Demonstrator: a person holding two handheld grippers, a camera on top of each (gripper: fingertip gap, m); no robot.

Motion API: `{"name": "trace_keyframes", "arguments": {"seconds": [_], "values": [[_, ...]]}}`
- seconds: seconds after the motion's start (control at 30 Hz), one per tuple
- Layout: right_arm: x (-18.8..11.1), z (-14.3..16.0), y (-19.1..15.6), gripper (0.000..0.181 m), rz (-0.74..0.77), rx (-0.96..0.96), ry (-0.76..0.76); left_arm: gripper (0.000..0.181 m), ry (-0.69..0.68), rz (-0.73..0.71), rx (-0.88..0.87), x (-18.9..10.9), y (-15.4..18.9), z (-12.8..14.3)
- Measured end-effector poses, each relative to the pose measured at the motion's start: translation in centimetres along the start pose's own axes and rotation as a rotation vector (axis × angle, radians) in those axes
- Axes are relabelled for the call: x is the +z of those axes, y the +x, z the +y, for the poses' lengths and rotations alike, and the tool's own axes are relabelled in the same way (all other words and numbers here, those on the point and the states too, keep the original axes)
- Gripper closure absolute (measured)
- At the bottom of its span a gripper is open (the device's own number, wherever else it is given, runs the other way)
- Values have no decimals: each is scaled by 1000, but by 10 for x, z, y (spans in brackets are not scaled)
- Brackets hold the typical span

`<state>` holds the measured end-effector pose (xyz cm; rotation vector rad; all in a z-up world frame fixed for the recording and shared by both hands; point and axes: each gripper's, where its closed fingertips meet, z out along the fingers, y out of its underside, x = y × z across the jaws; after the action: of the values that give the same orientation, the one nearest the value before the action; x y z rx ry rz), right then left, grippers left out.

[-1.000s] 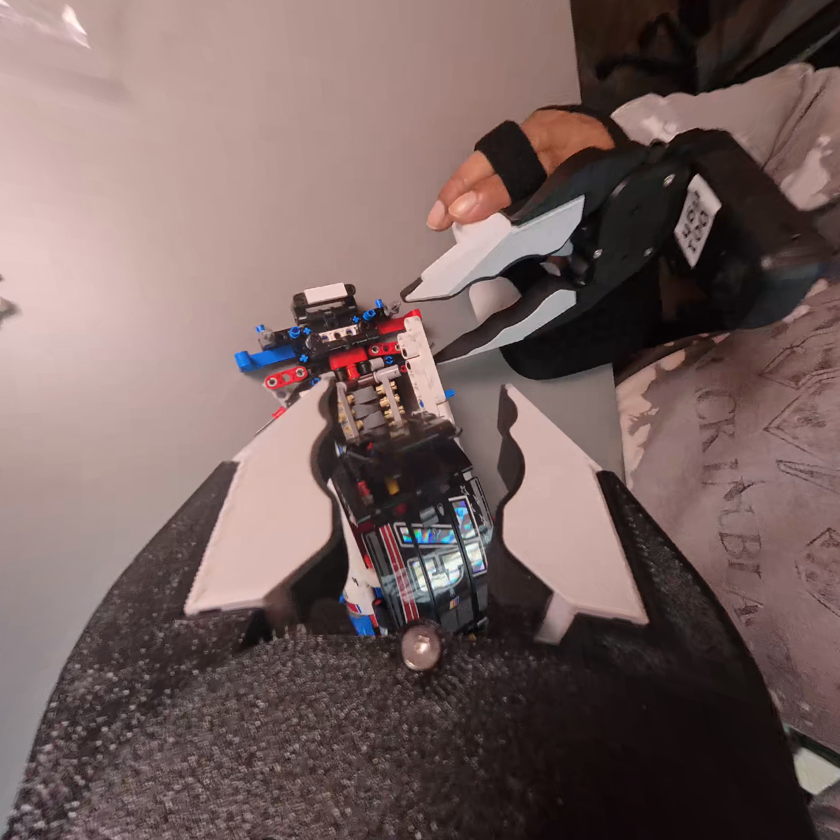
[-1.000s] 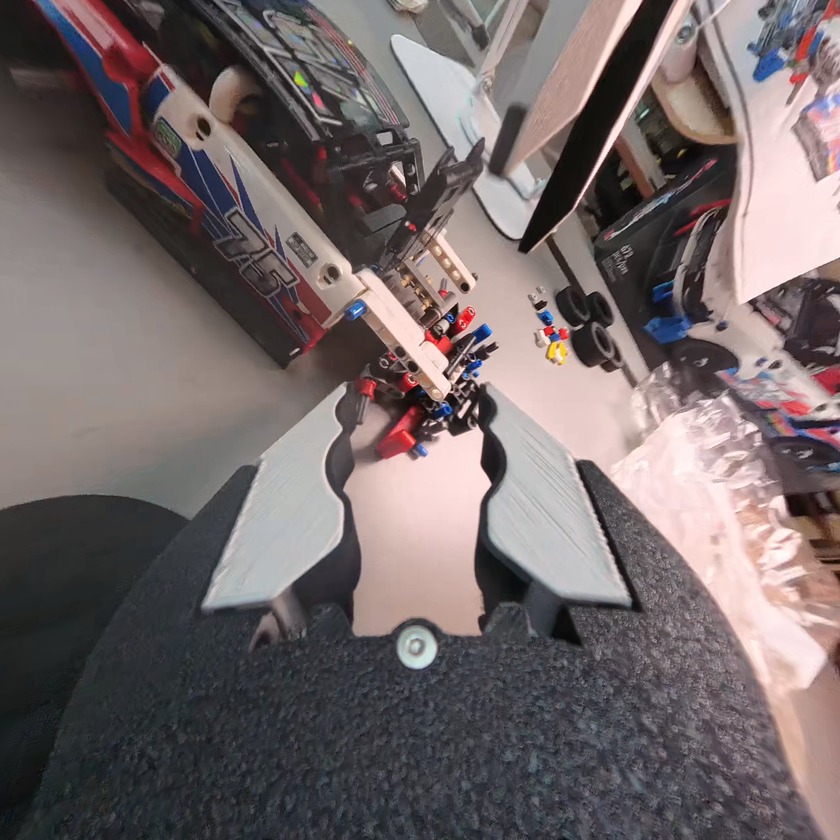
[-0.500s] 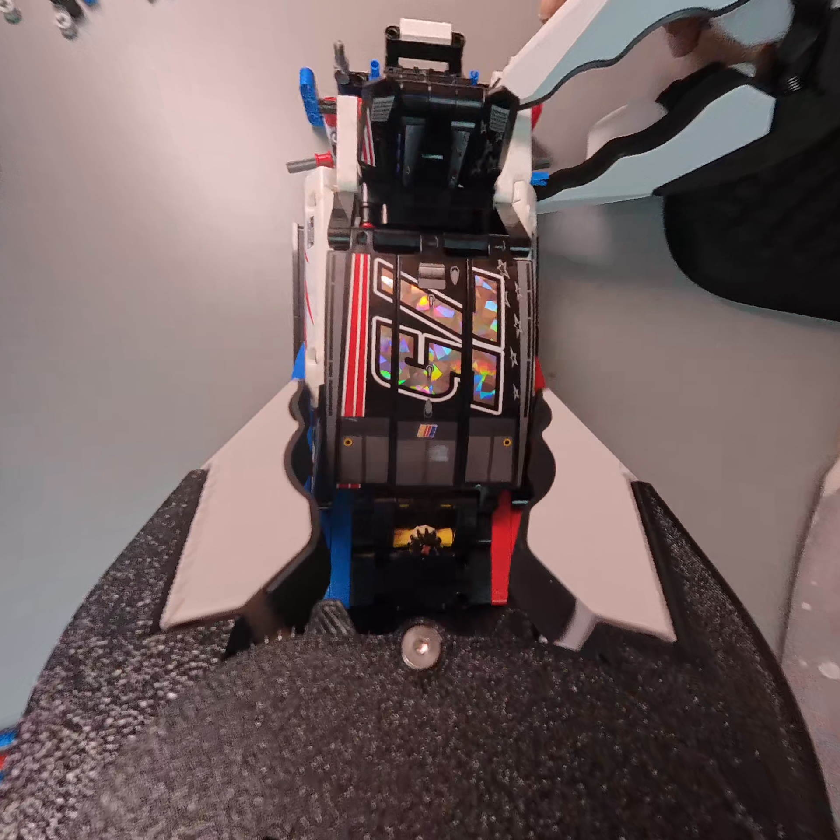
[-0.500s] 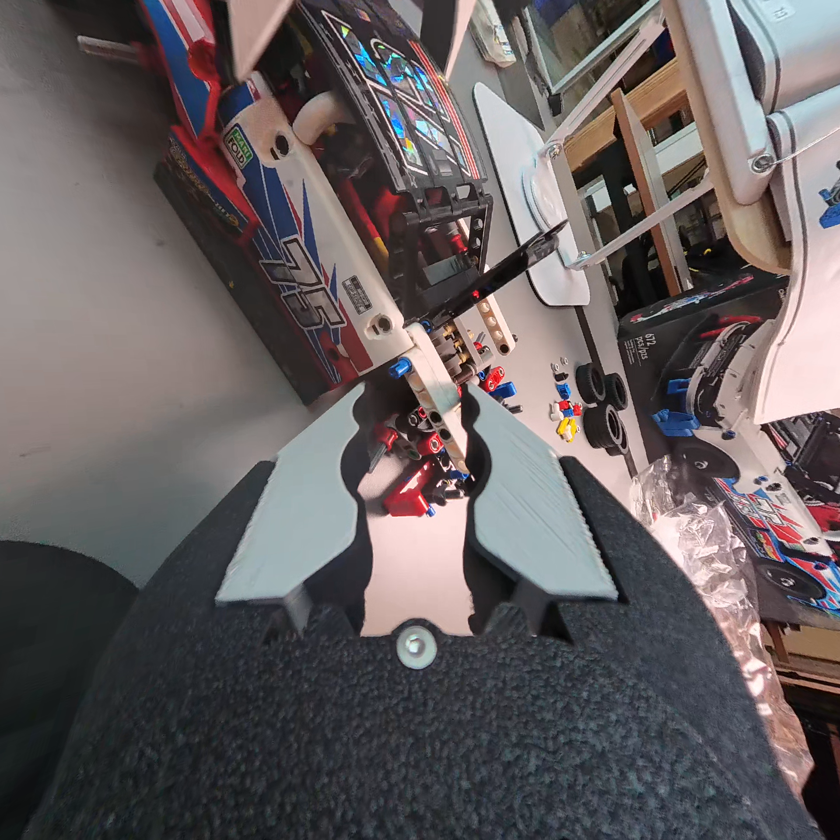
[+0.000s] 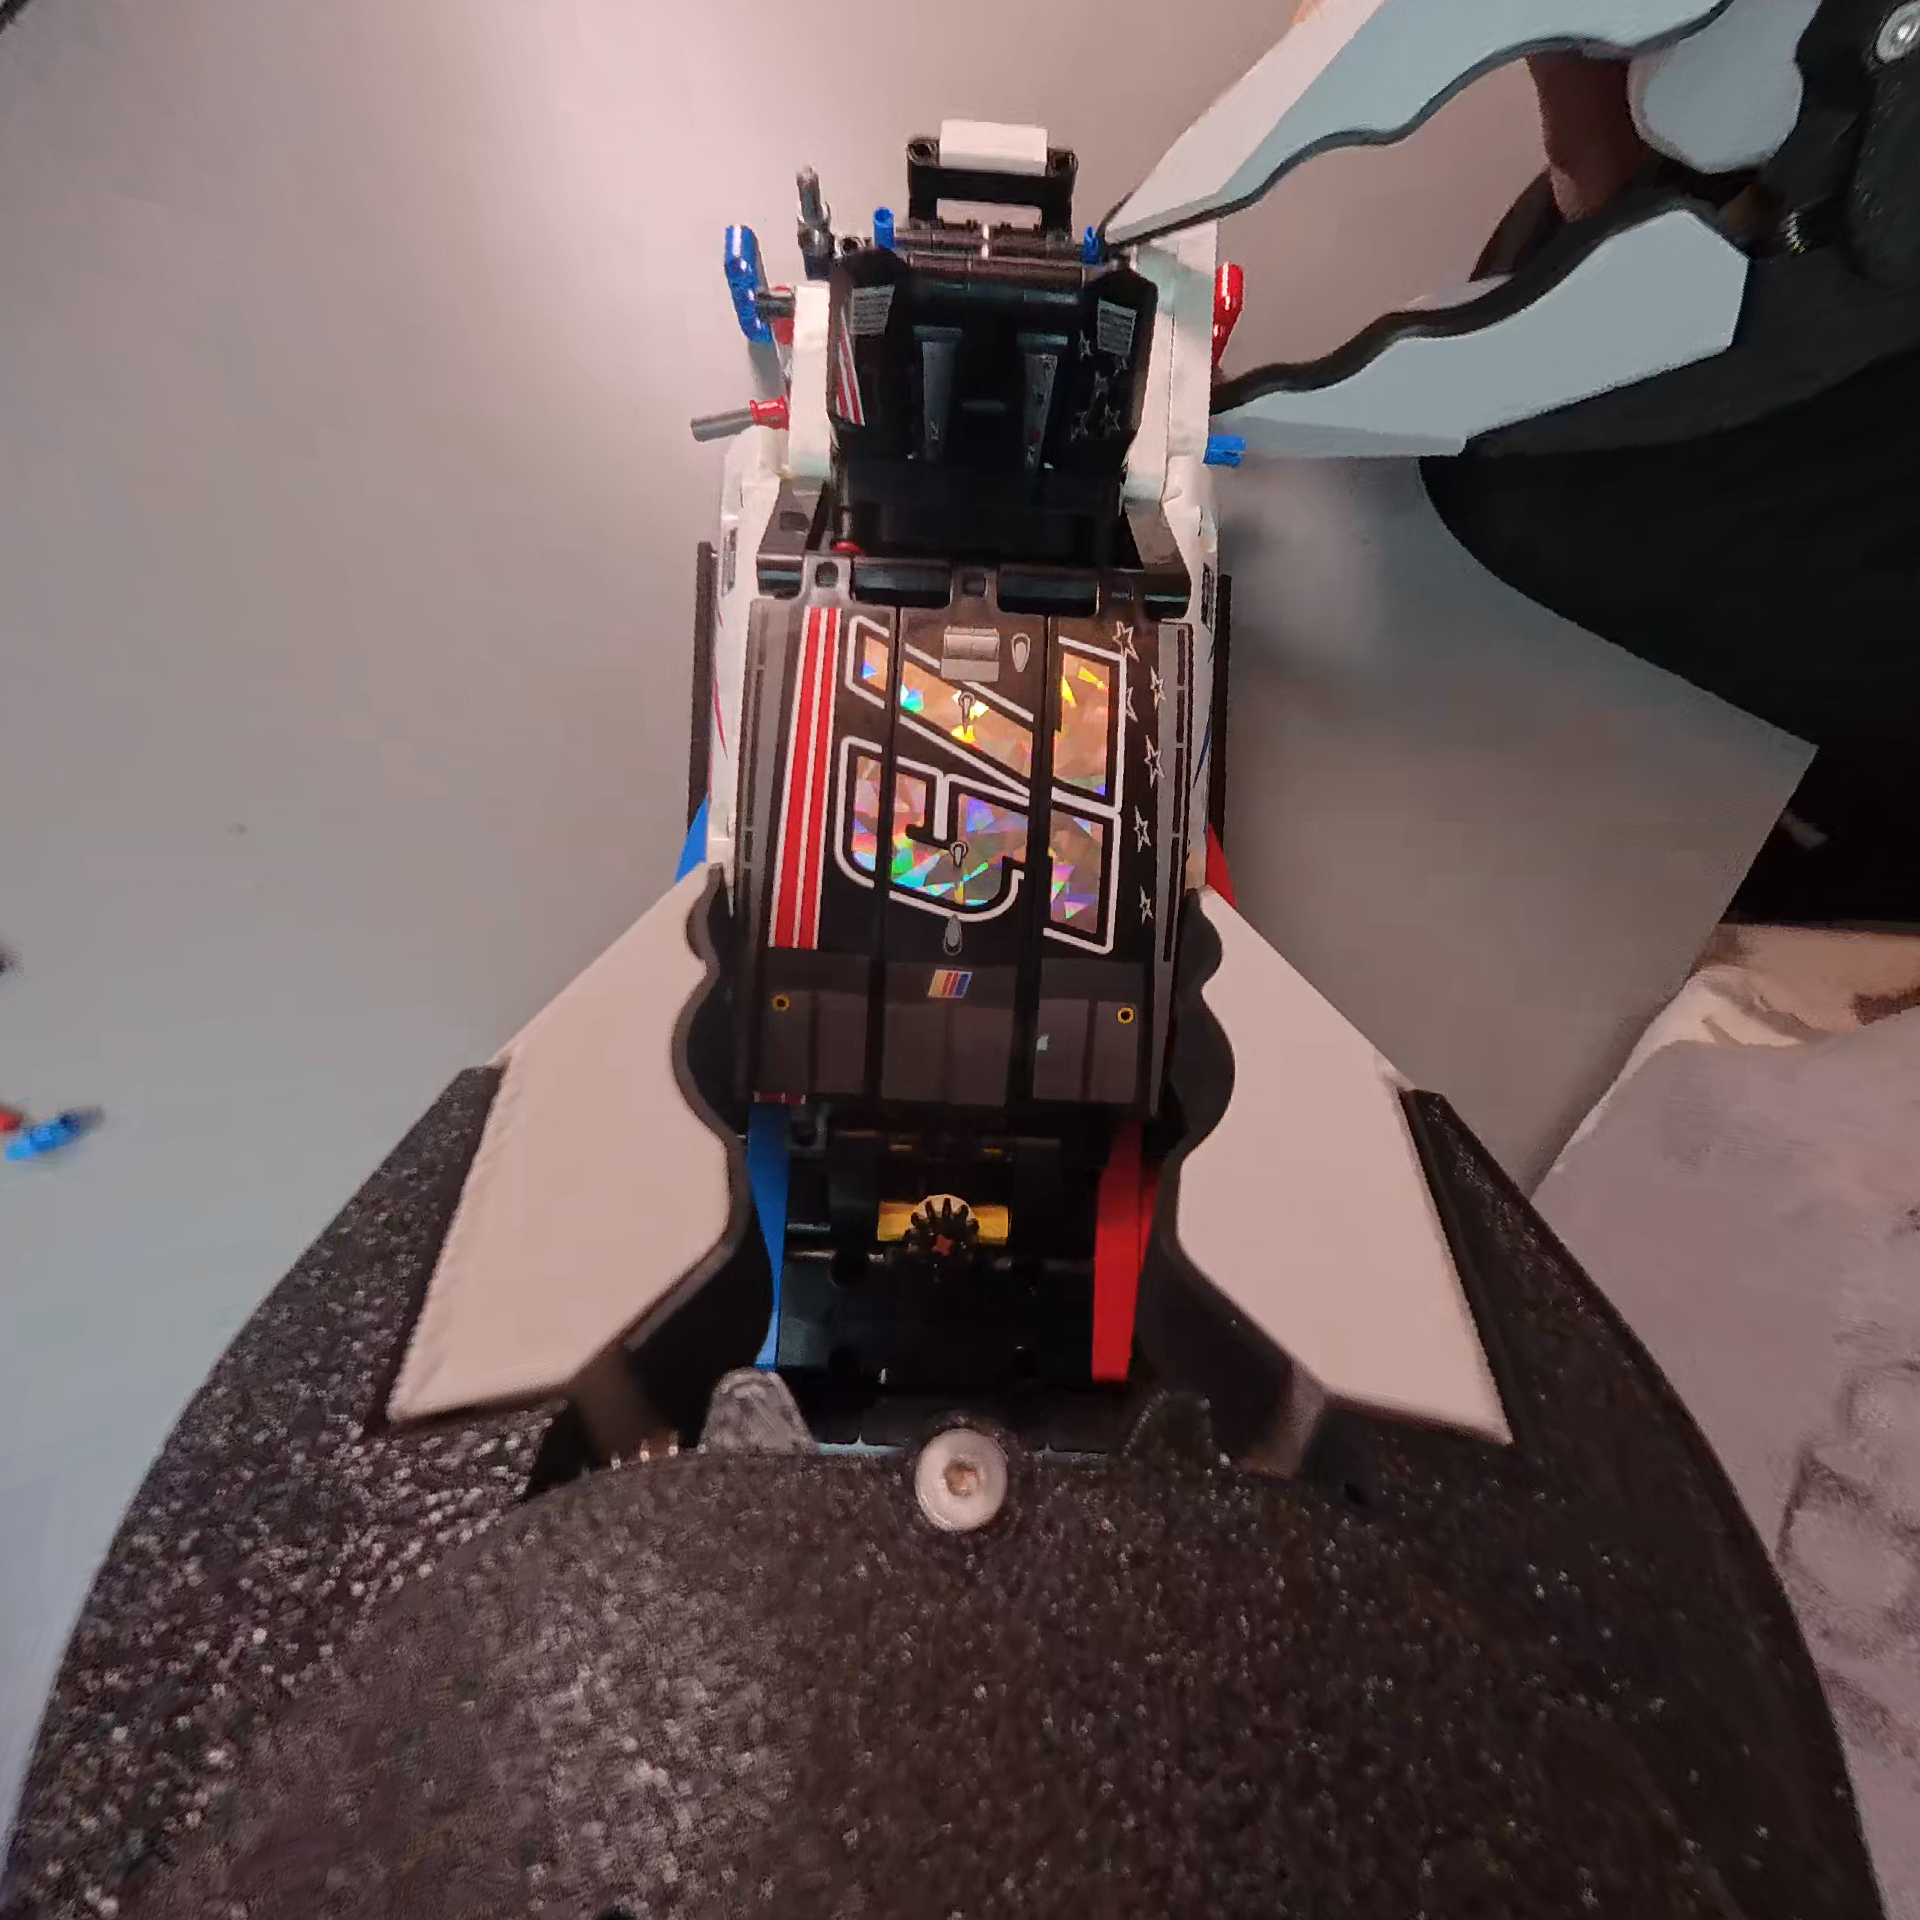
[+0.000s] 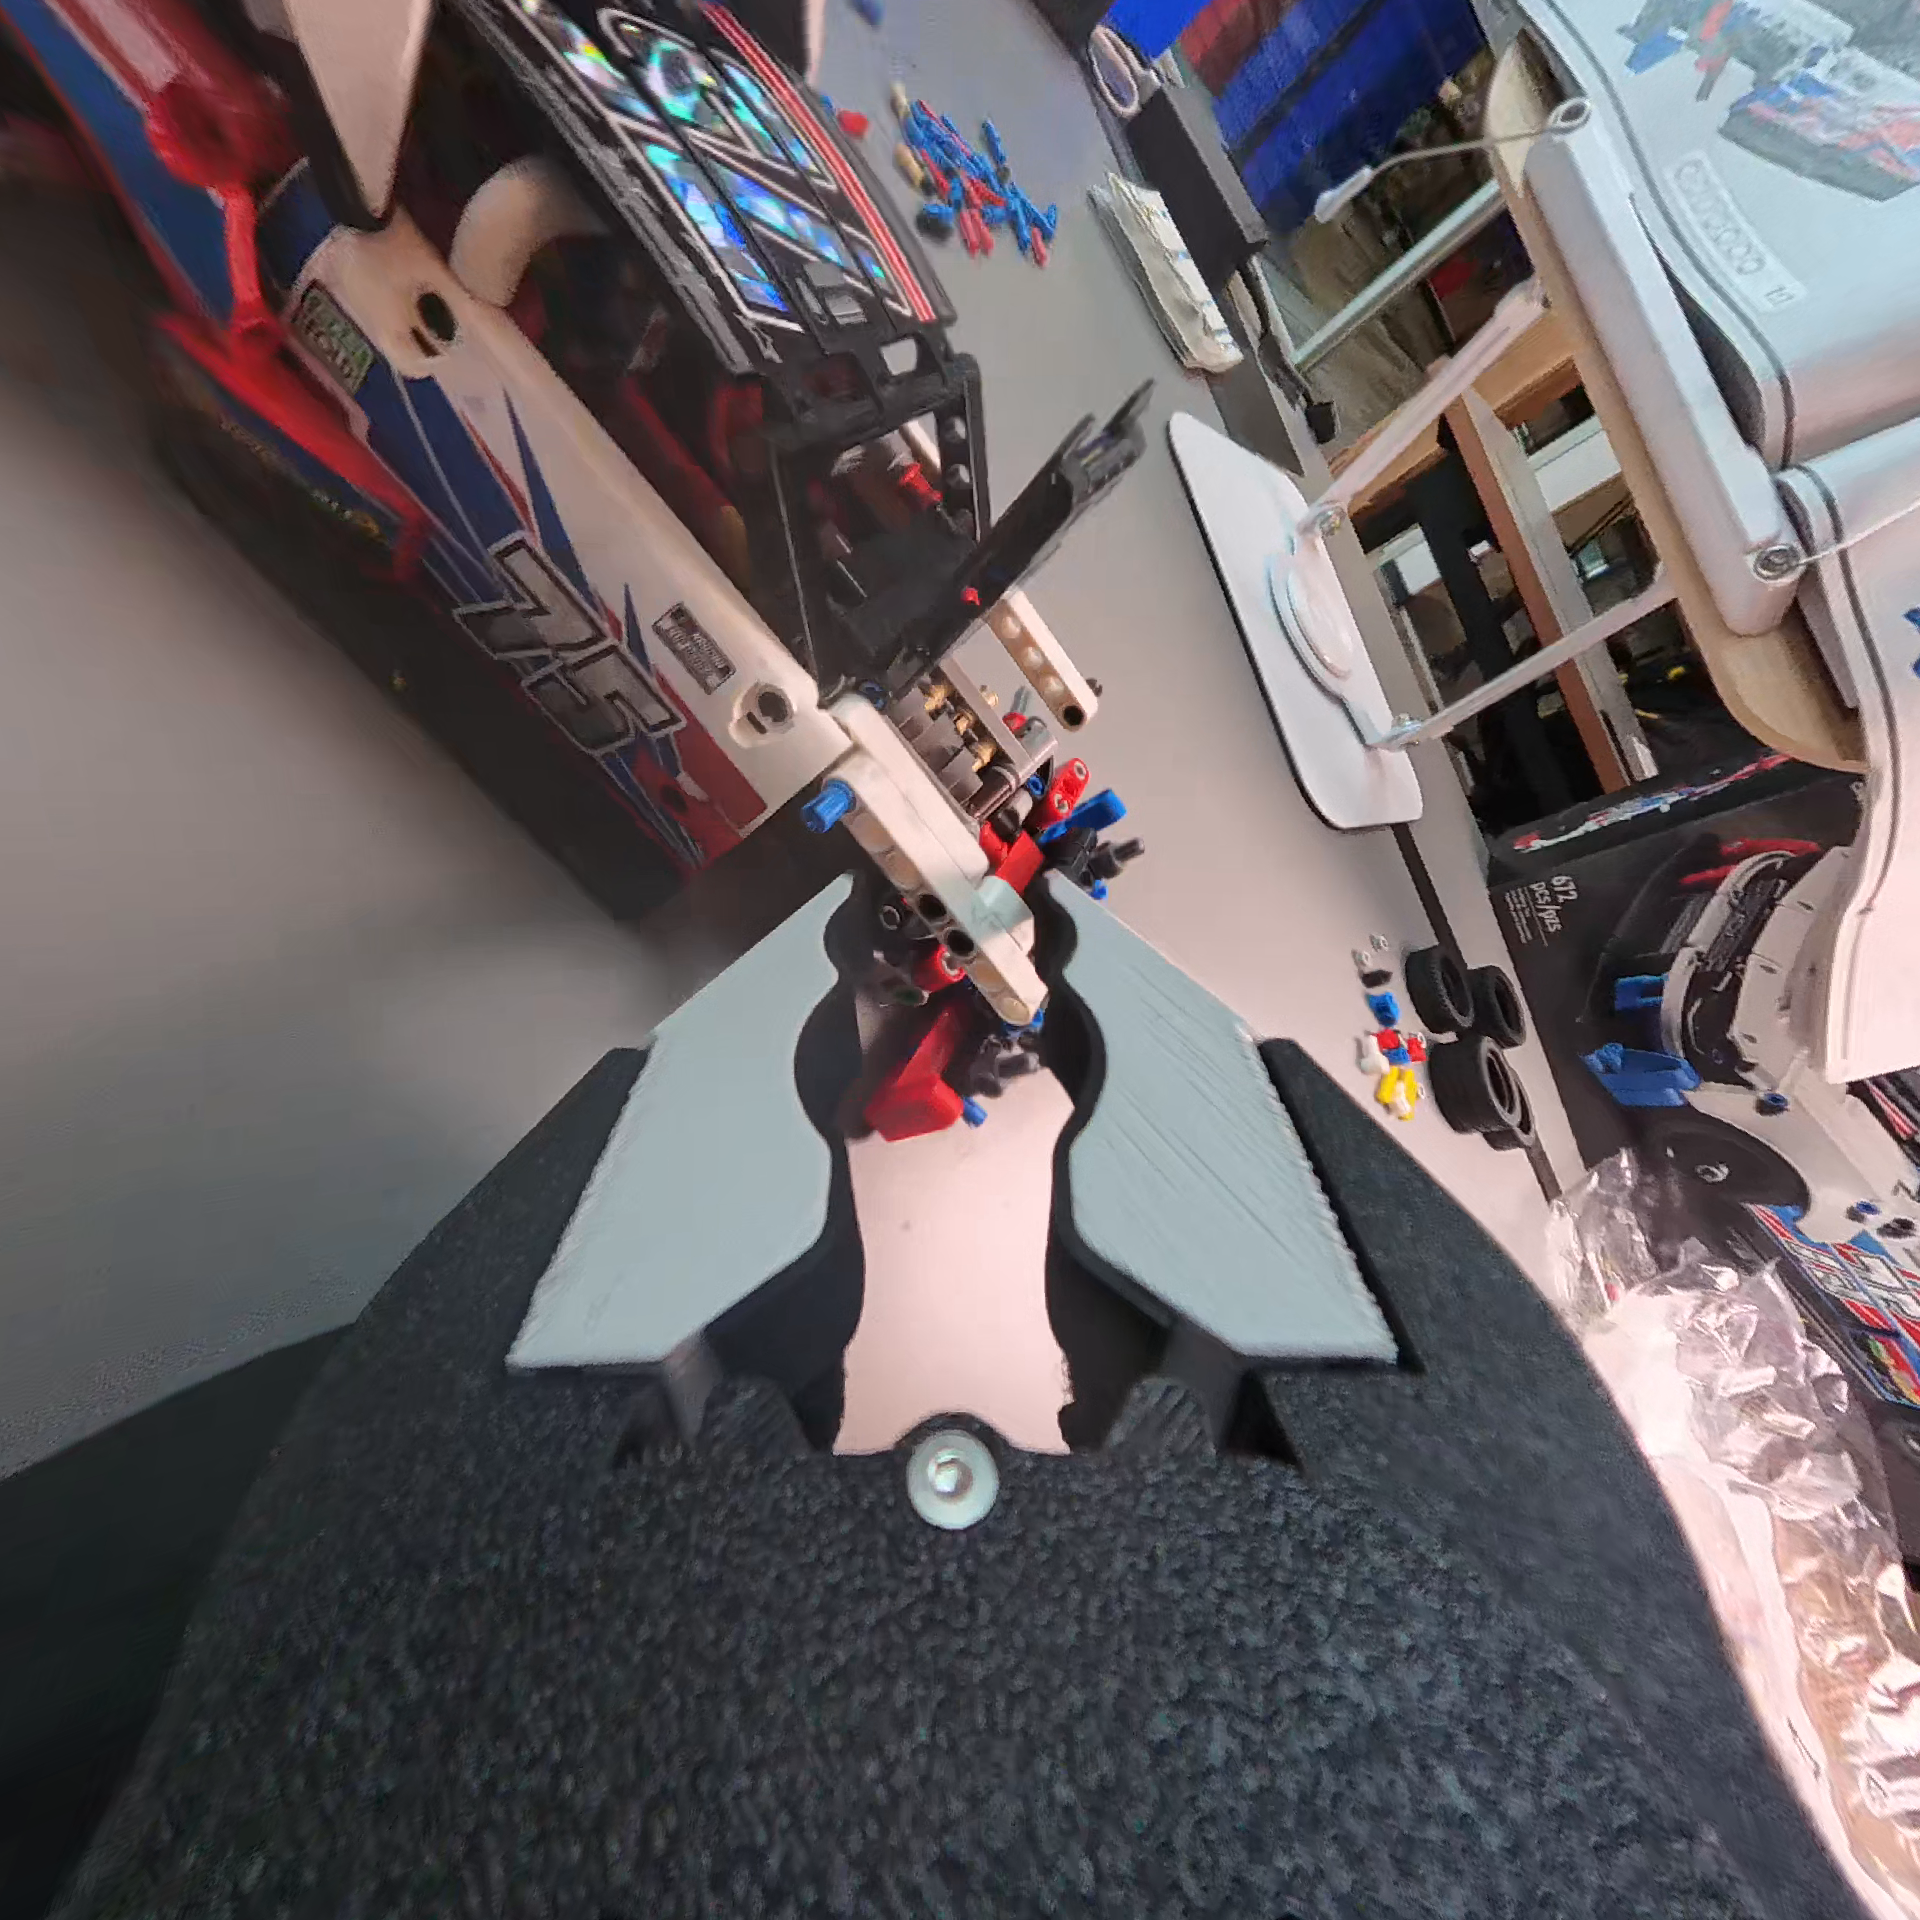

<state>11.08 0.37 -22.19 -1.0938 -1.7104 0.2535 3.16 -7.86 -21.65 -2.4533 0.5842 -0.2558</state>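
Note:
A toy brick race car (image 5: 966, 810) with a black roof, shiny number sticker and white, blue and red sides sits between the fingers of my left gripper (image 5: 956, 909), which is shut on its body near the rear. My right gripper (image 6: 948, 894) comes in at the car's open front end, and its tips close on the white beam (image 6: 961, 914) of the front frame. It also shows in the left wrist view (image 5: 1174, 322) at the top right. The car (image 6: 540, 582) lies tilted over the grey table (image 6: 260, 935). One left finger (image 6: 353, 104) shows at the top.
A pile of loose blue and red pins (image 6: 977, 197) lies far back. Black tyres (image 6: 1465, 1039) and small parts (image 6: 1387, 1049) lie by a dark set box (image 6: 1662, 935). A white stand base (image 6: 1299, 623) and crumpled plastic bags (image 6: 1714, 1403) are on the right. Some 12 centimetres of space lies between my two pairs of fingers.
My left gripper has turned the car so its roof faces the camera. My right gripper has moved in and narrowed its fingers around the white front beam.

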Motion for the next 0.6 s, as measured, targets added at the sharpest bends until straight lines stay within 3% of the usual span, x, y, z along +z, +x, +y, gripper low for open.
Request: {"name": "trace_keyframes", "arguments": {"seconds": [0.17,0.2,0.3,0.33,0.5,0.6], "values": [[10,-9,-1,150,-37,-11,21,104,130,-65,-186,-15,18,7],[14,-9,2,150,-41,-23,27,111,176,-29,-219,-22,21,2],[24,-10,10,151,-81,-66,39,102,297,168,-304,-50,28,-17],[24,-10,10,151,-117,-52,44,109,332,225,-307,-58,25,-25],[3,-3,20,153,-314,351,26,126,323,478,-238,-57,-10,-63],[-7,-5,12,156,-433,695,12,134,182,700,-272,-28,-28,-84]]}}
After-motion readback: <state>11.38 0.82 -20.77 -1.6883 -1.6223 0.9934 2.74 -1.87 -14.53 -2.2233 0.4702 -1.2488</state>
